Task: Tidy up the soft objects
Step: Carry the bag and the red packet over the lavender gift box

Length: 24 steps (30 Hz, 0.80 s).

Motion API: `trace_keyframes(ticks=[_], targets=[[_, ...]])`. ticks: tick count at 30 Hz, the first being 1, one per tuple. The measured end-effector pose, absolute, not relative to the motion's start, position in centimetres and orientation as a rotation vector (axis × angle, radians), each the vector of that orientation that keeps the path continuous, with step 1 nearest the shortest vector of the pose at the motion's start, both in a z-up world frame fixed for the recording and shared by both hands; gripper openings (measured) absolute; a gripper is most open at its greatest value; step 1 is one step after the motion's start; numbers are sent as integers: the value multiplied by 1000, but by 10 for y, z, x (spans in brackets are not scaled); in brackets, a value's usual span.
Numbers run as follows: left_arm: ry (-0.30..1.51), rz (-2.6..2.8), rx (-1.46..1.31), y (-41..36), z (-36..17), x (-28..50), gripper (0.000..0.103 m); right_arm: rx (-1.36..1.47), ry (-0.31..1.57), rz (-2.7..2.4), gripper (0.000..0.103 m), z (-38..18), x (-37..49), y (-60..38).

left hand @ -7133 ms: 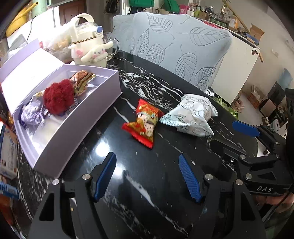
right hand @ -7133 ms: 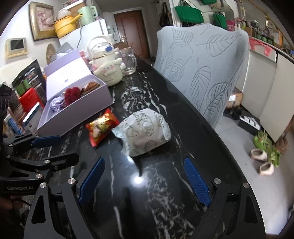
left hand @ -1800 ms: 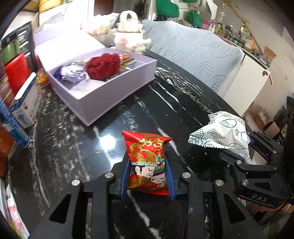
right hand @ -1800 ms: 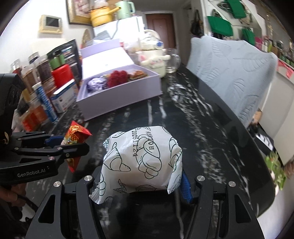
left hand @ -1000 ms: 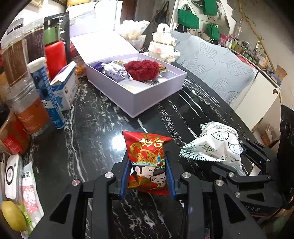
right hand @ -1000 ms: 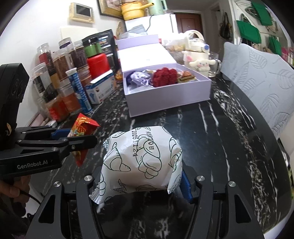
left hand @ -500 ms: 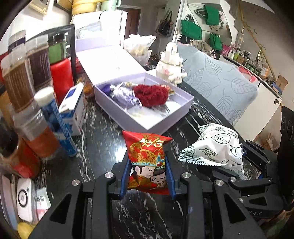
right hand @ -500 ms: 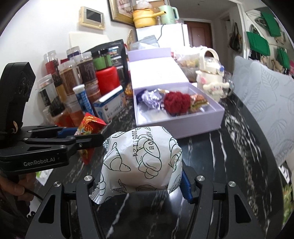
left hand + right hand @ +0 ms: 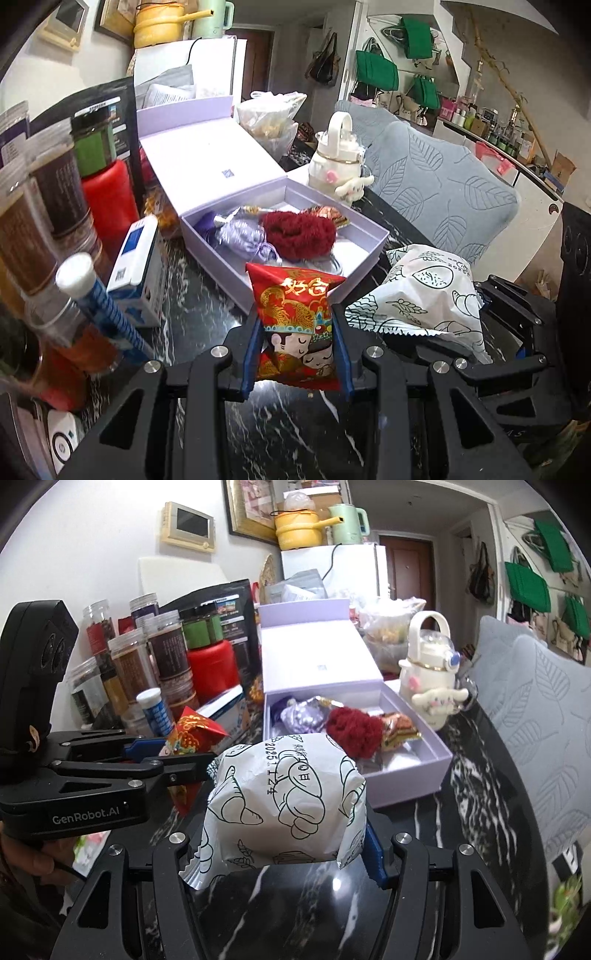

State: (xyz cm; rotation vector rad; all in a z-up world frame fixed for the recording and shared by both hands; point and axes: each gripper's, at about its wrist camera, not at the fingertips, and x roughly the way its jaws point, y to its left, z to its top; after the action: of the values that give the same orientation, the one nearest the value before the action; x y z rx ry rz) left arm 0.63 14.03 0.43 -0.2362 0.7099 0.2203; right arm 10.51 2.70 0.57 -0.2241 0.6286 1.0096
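Your left gripper pinching red snack packet upright between blue pads, lifted off black marble table, just short of lavender gift box

Your right gripper clamped on white bread bag, also off table, box ahead

Already in box: purple satin pouch, dark red fluffy scrunchie, gold-wrapped item behind

Judged mostly done: two packets left to carry over rim and release; open floor at box's near end looks like likely spot
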Motion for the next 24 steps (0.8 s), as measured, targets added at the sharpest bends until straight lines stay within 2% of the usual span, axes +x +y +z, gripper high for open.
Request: trace_keyframes(ticks=[24], targets=[[615, 249, -217, 173, 40, 74, 34, -231, 514, 1030, 63, 44, 170, 57]])
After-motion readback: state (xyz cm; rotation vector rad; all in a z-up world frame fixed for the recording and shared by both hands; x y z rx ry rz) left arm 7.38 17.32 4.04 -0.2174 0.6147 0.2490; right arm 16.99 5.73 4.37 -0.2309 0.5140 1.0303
